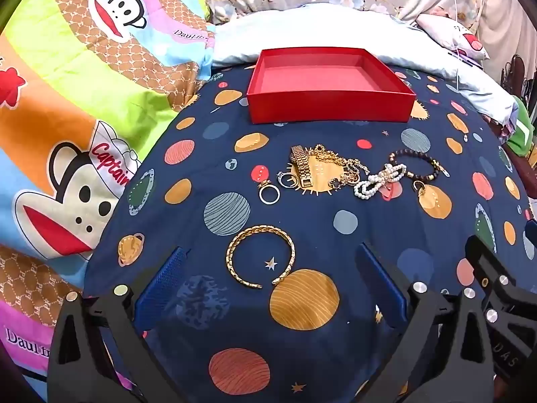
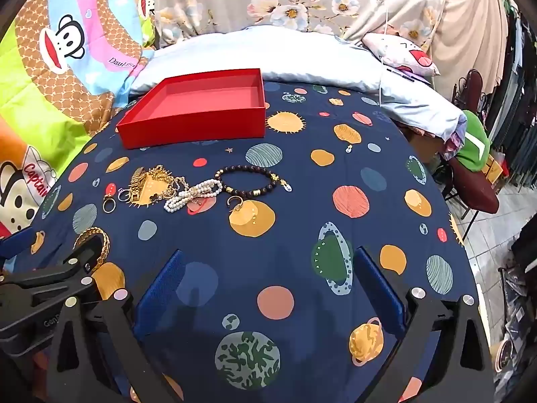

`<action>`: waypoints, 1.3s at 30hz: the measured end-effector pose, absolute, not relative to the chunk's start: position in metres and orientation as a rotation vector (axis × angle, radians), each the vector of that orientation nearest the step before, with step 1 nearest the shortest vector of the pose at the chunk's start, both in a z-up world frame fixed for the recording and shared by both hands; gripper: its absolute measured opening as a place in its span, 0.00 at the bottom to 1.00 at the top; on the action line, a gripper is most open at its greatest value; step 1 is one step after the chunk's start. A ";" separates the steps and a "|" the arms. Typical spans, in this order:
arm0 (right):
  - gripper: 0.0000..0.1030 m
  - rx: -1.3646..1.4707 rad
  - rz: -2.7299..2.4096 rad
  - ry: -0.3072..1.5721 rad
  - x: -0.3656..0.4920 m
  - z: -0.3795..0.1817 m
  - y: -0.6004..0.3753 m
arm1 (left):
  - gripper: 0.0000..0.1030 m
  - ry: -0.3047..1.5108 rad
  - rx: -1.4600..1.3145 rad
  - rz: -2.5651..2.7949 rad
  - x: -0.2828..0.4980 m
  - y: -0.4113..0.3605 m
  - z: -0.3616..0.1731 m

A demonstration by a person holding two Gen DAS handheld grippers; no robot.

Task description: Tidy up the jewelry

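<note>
An empty red box sits at the far side of the navy planet-print cloth. In front of it lie a gold watch band, gold chains, two rings, a pearl bracelet and a dark bead bracelet. A gold cuff bangle lies between my left gripper's open blue fingers. My right gripper is open and empty over bare cloth.
Cartoon monkey bedding rises on the left. A pale blue pillow lies behind the box. A chair with a green cloth stands off the right edge, above tiled floor.
</note>
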State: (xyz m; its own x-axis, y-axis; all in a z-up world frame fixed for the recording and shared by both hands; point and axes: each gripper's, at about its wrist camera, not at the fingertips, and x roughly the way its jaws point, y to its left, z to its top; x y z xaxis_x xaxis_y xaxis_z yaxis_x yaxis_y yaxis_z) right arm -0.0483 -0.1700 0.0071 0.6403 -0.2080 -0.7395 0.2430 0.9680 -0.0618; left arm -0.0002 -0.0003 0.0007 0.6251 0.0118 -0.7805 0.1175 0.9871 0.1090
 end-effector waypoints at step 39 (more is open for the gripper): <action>0.95 0.058 -0.263 0.834 -0.047 0.007 -0.169 | 0.95 0.893 0.147 -0.042 0.002 0.000 0.004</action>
